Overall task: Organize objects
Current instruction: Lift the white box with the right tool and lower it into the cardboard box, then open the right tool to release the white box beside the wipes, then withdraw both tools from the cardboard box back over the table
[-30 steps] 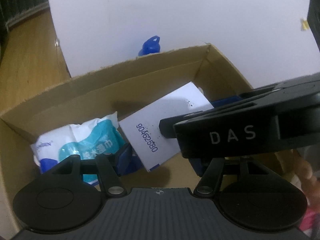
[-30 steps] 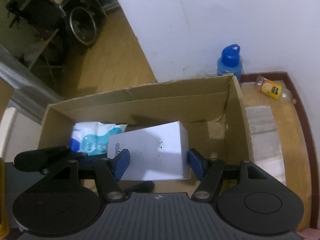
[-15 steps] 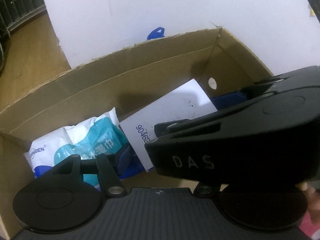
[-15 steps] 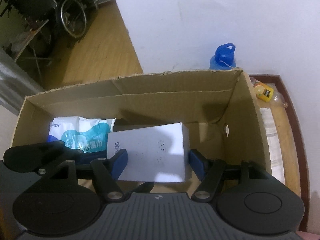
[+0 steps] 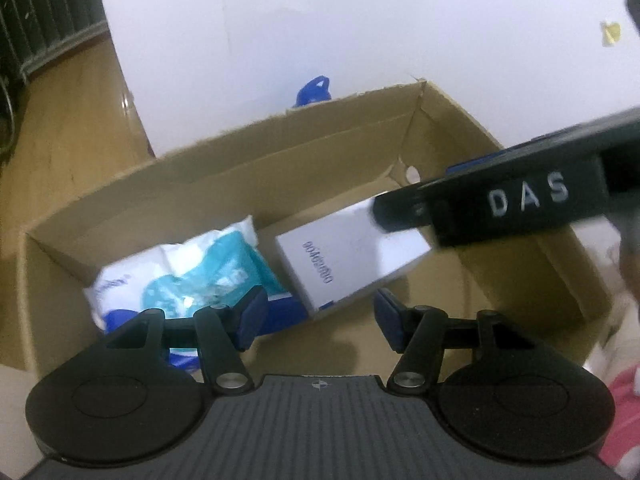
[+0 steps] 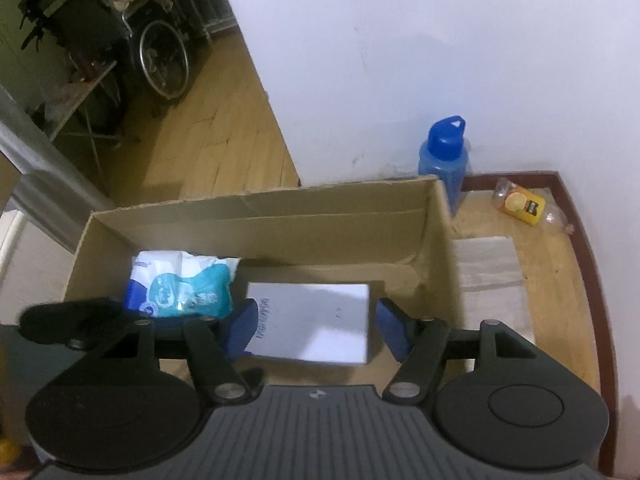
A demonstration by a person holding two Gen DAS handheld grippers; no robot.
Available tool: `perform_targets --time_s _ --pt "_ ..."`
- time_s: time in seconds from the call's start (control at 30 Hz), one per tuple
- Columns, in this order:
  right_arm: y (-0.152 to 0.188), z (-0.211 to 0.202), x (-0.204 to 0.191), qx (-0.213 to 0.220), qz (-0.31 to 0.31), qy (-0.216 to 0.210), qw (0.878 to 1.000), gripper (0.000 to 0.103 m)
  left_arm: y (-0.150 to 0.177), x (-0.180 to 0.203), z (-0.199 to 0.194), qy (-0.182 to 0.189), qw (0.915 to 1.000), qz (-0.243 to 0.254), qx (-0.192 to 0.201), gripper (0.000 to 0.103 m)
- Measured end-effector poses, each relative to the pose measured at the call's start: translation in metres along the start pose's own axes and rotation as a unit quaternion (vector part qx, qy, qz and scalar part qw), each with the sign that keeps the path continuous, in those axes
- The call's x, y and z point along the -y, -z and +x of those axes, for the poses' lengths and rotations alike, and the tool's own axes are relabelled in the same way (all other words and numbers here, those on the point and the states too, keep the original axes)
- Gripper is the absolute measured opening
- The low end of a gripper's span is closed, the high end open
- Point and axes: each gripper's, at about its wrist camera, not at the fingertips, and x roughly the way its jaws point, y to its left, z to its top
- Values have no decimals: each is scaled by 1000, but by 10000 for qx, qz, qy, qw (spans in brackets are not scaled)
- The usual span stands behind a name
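An open cardboard box holds a white carton with a printed number and a white-and-teal wipes pack lying side by side on its floor. My right gripper hovers above the carton. Its blue pads stand clear of the carton's sides and its jaws are closing. In the left wrist view its black body crosses the right side. My left gripper hangs over the box's near part with nothing between its pads, and its jaws are closing too.
A blue water bottle stands behind the box against the white wall. A yellow-labelled plastic bottle lies on the wooden floor in the corner. Pale sheets lie right of the box. A wheelchair stands far left.
The white carton was tilted between the right gripper's pads; now it lies flat on the box floor, free of them. Both grippers have pulled up and back from the box.
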Motion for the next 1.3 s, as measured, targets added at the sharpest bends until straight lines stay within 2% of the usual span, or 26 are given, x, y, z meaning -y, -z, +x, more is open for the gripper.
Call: perform_targets --time_s 0.07,0.17,0.3,0.37,0.43,0.57,0.63,0.67,0.7,0.77,0.83,0.87,0.97,1.03,1.13,1.23,1.3 --pt "-1 2 9 -33 92 0 10000 58 -1 -2 1 -31 9999 44 -118 56" --pt "1 0 12 88 -62 51 9999 51 -3 3 8 -72 9997 78 -209 51" --pt "2 -3 20 153 87 -113 9998 50 -3 27 21 -10 9987 447 -228 50" --pt "1 -4 25 161 167 -218 9995 50 -3 41 25 -186 9975 487 -480 47" --pt "0 -6 27 174 205 -261 9993 50 -9 40 42 -418 9966 434 -563 47" --pt "0 -8 33 212 314 -399 9985 49 -19 32 51 -529 9970 -135 -554 45" --pt "0 -10 35 226 339 -455 9981 49 -22 23 54 -497 9950 -690 -515 34" --pt "0 -11 34 250 339 -462 9980 49 -23 17 58 -545 9914 -1051 -561 24" --pt "1 -12 34 260 320 -459 9981 49 -22 12 62 -626 9873 -1342 -583 19" --pt "3 -13 33 292 271 -453 9982 49 -20 4 68 -682 9795 -1790 -616 18" --pt "4 -13 32 299 206 -461 9983 49 -19 -4 68 -501 9752 -2085 -539 19" --pt "5 -13 33 295 221 -488 9981 49 -18 -5 66 -471 9763 -2054 -497 19" --pt "6 -13 35 279 276 -557 9977 49 -18 3 59 -450 9857 -1524 -560 19" --pt "5 -14 37 298 331 -595 9972 49 -17 12 55 -208 9884 -1353 -665 19" --pt "5 -20 39 426 436 -595 9964 50 -19 22 52 115 9913 -1190 -555 19" --pt "5 -32 45 618 451 -517 9957 50 -29 31 62 405 9898 -1294 -446 19" --pt "4 -37 50 635 485 -572 9952 50 -36 31 76 675 9823 -1649 -579 19"
